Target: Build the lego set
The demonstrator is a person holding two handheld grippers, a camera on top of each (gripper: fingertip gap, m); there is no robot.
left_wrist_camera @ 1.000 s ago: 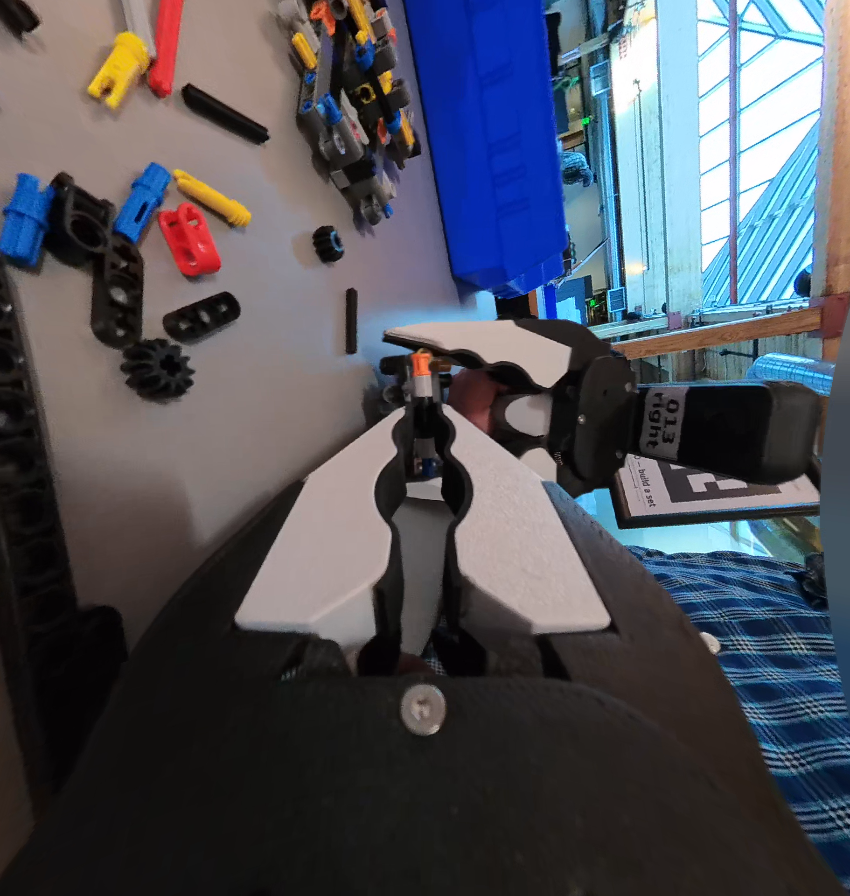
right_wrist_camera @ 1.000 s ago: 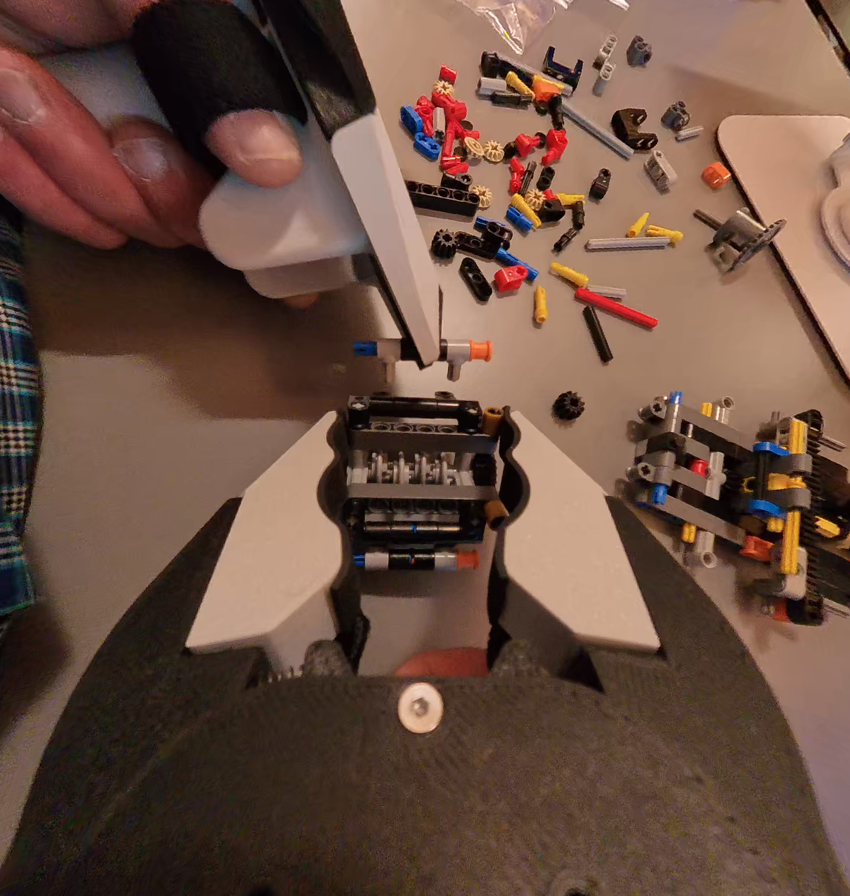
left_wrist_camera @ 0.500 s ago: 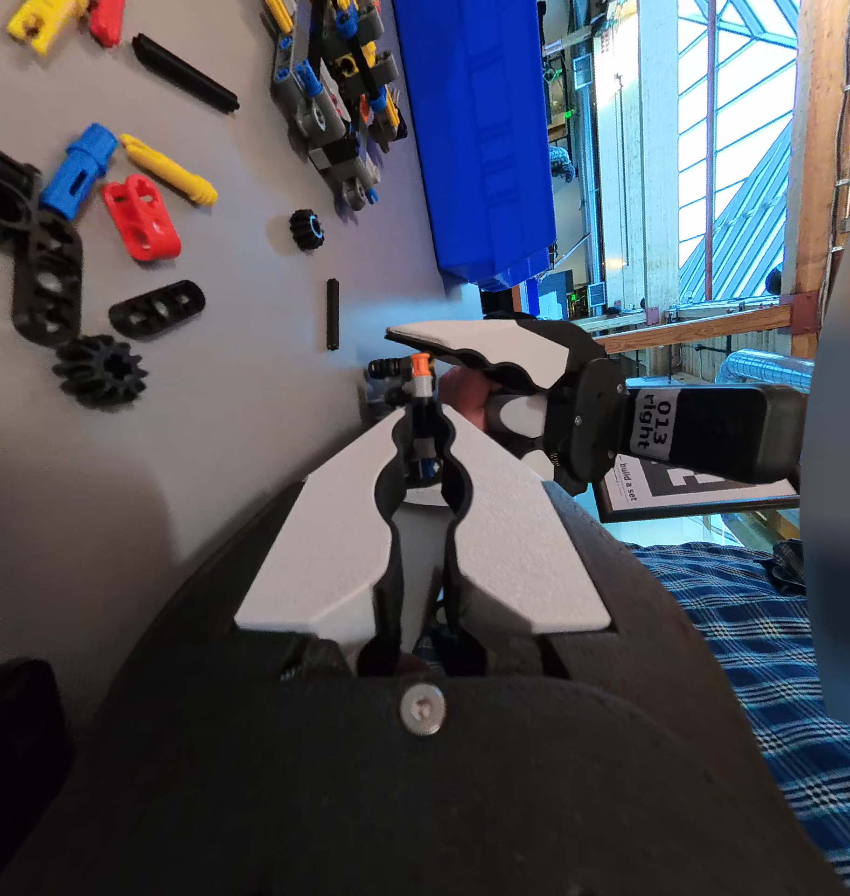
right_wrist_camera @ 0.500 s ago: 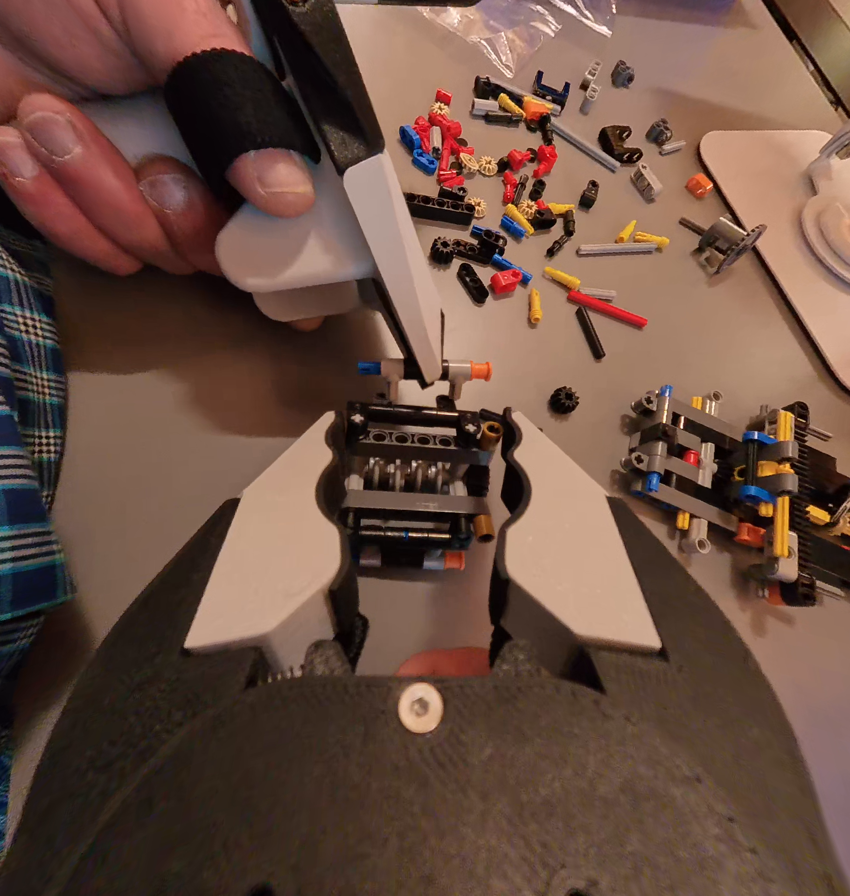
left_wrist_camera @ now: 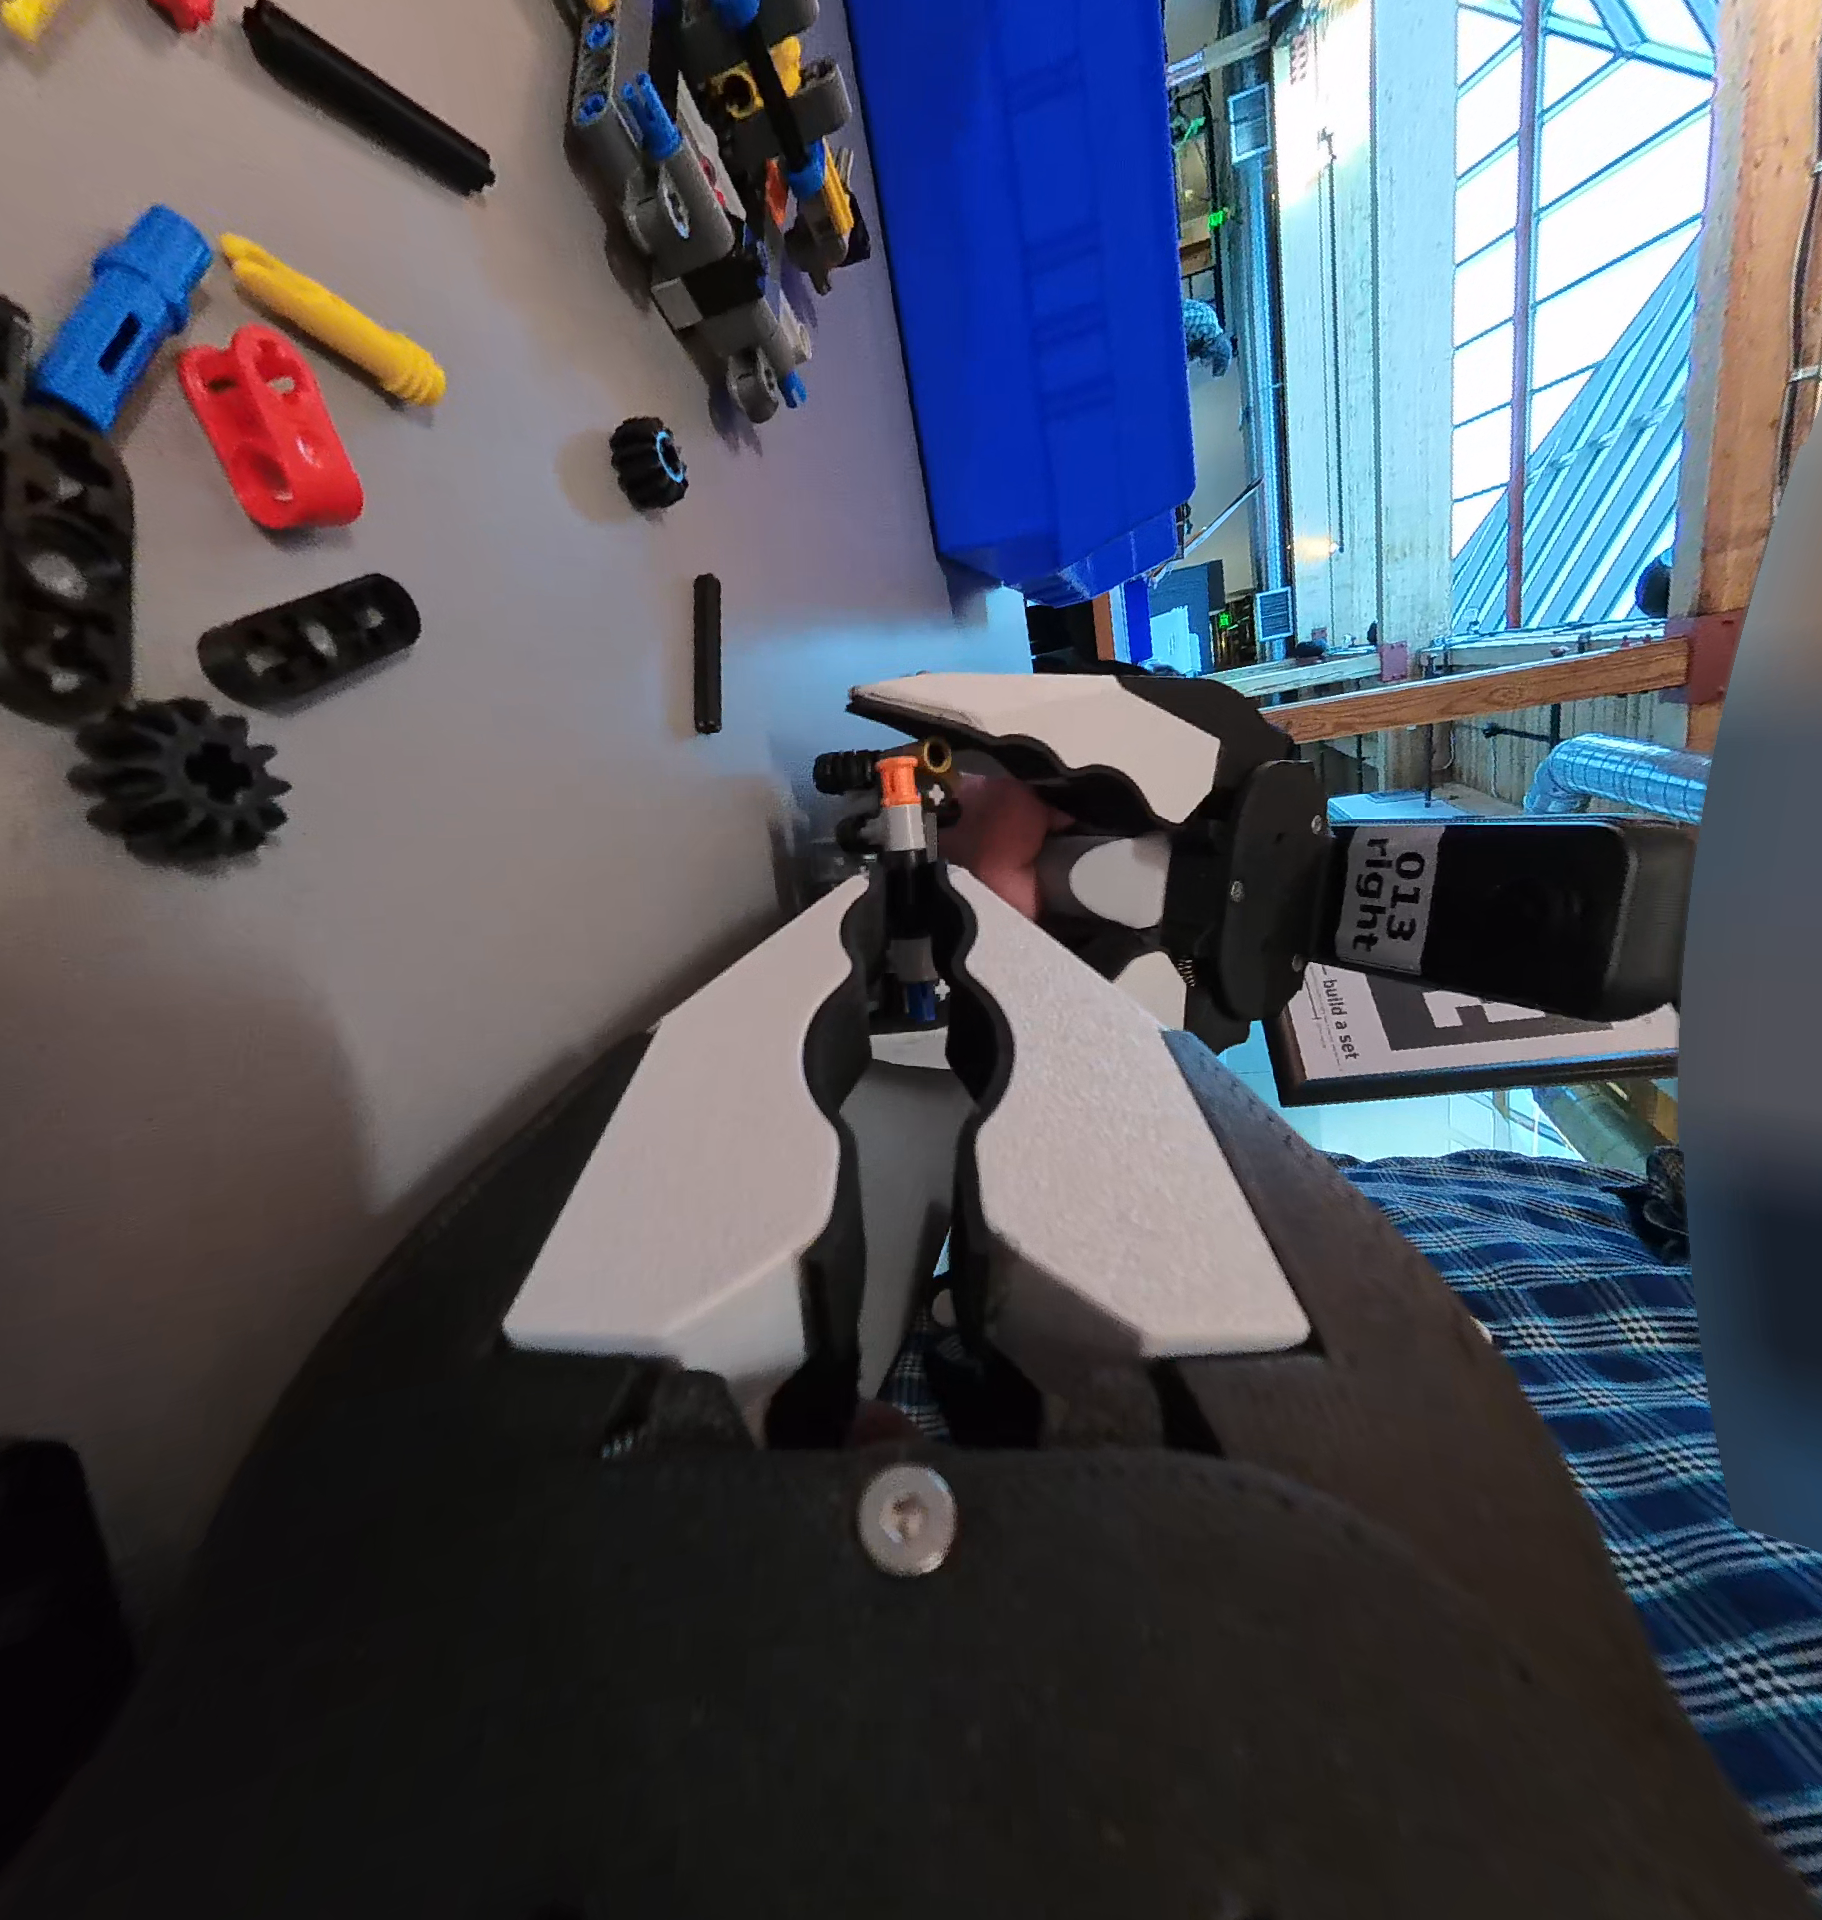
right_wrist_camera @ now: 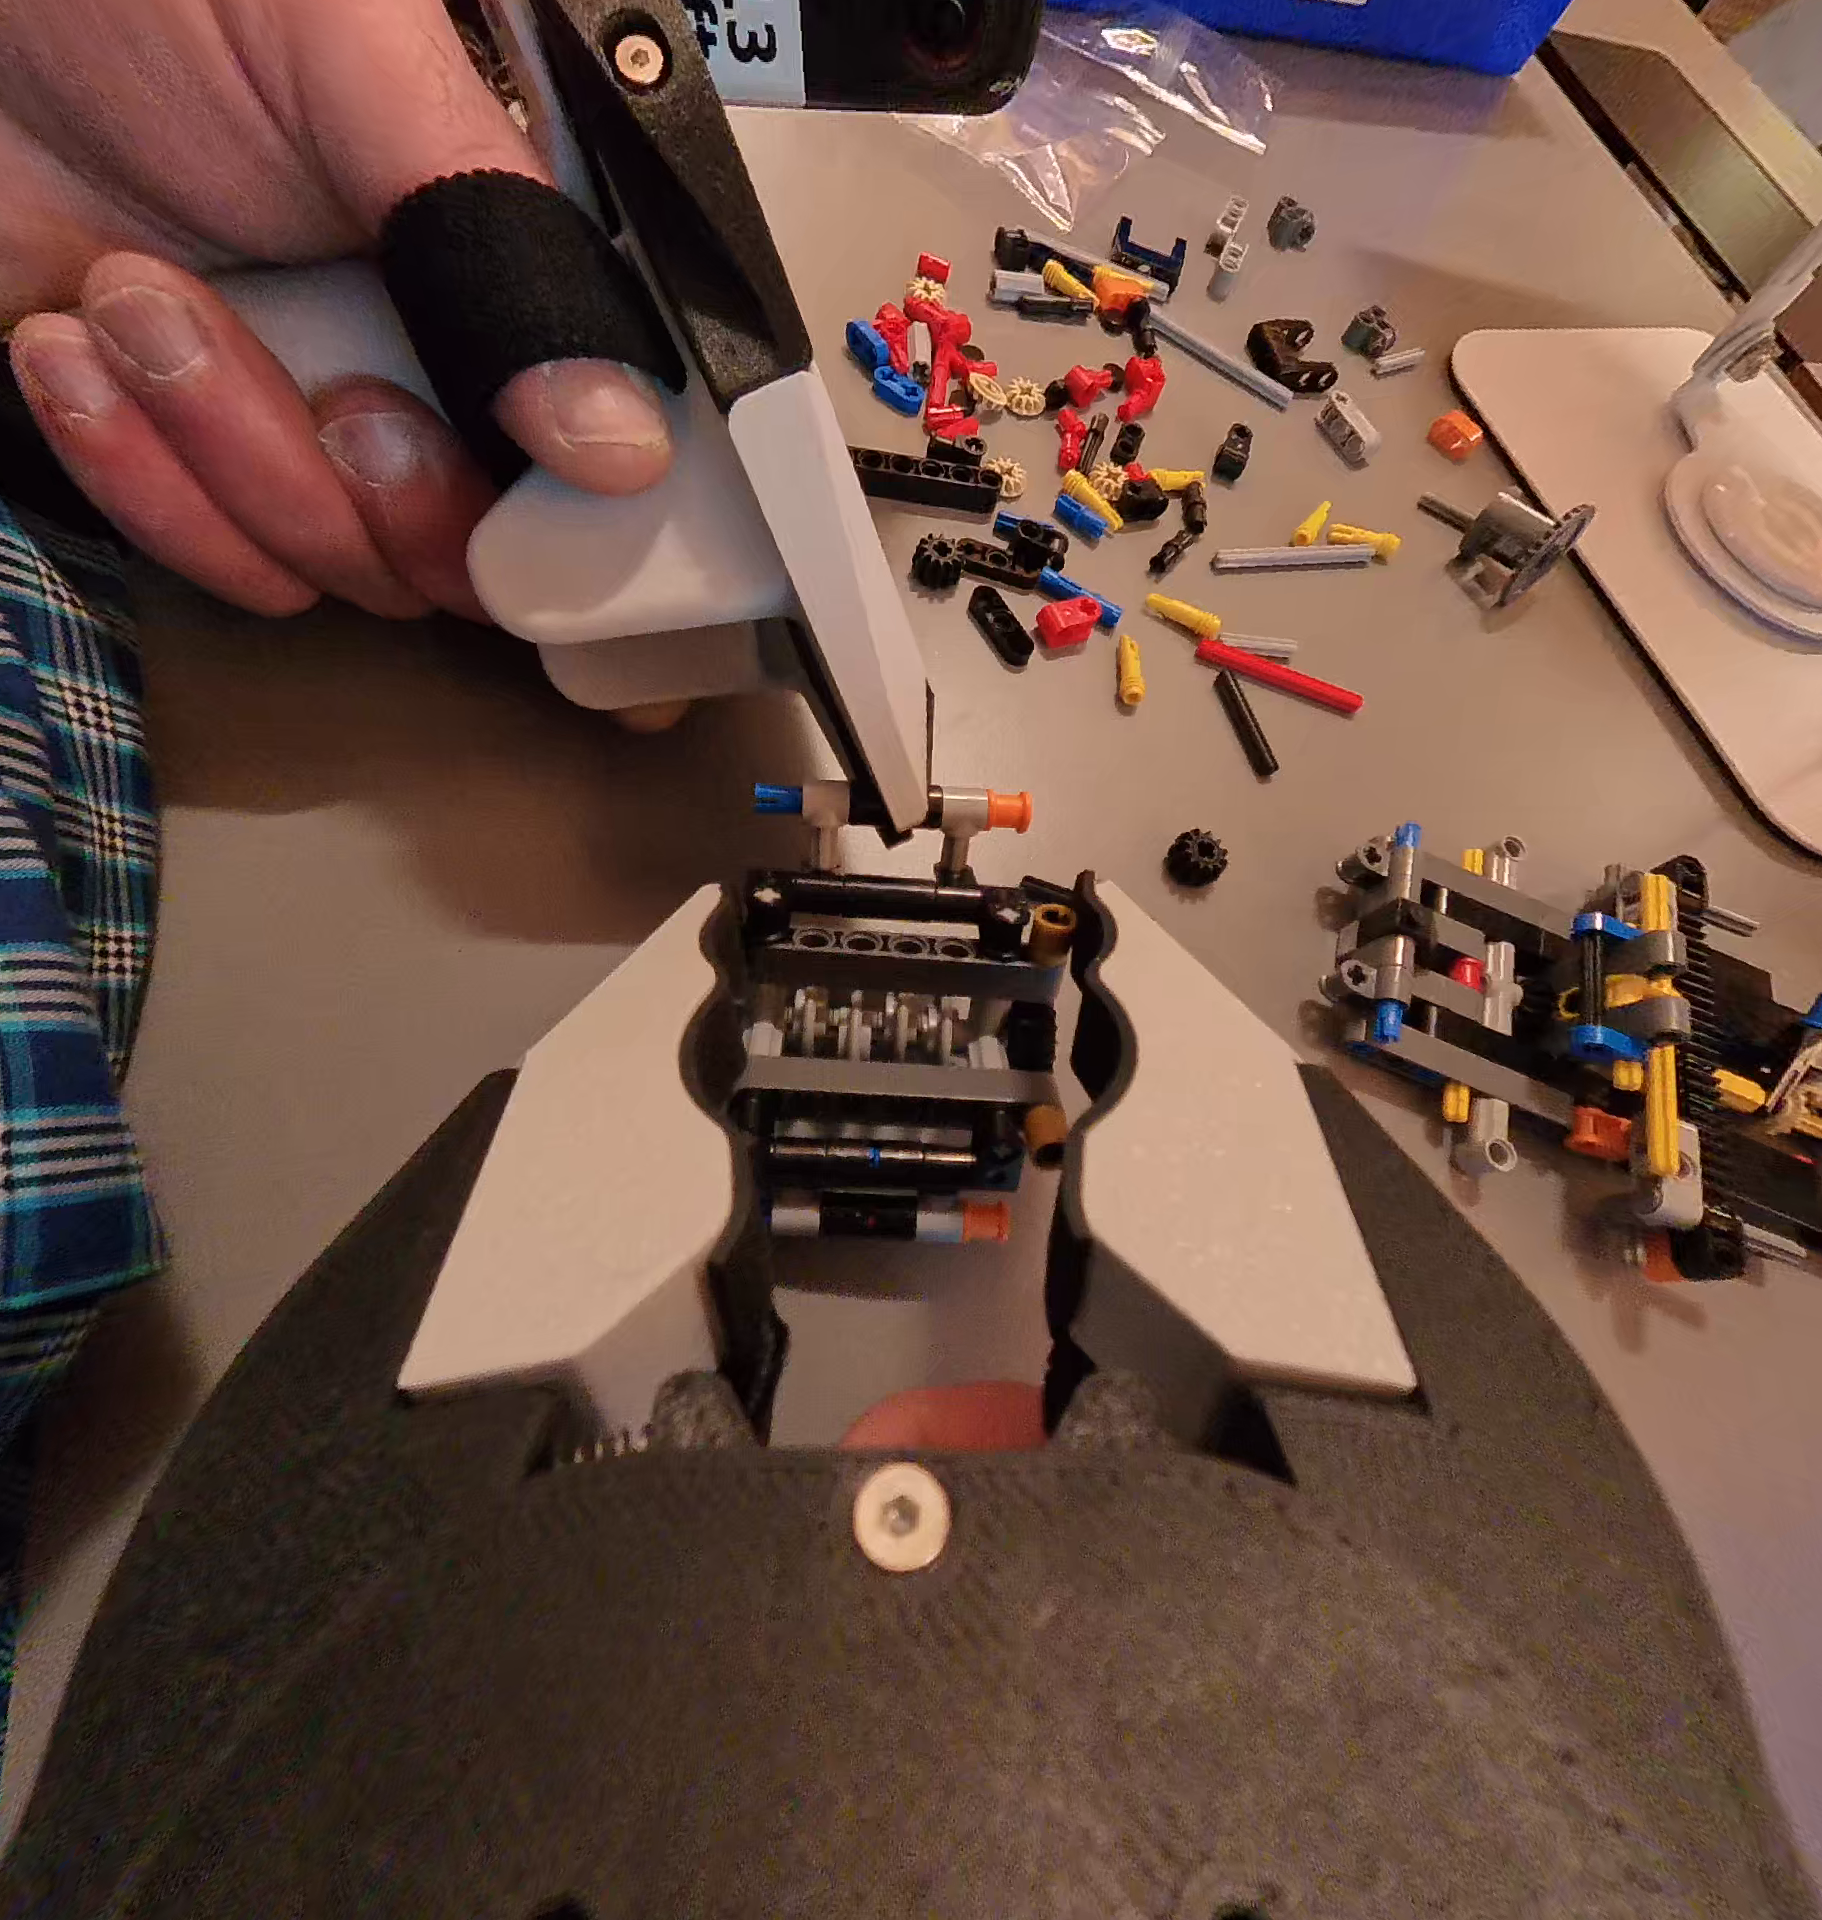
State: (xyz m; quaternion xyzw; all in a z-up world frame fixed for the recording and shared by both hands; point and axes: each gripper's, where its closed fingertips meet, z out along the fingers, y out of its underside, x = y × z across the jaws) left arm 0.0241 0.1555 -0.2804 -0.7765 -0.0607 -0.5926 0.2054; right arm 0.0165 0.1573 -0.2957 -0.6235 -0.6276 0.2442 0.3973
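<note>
Warm dim tabletop, blown-out bright windows, fisheye-bent edges, soft shadows.

A white printed label sits on the right tool's black body. A similar, half-cropped label marks the left tool. A framed printed sign stands behind.
</note>
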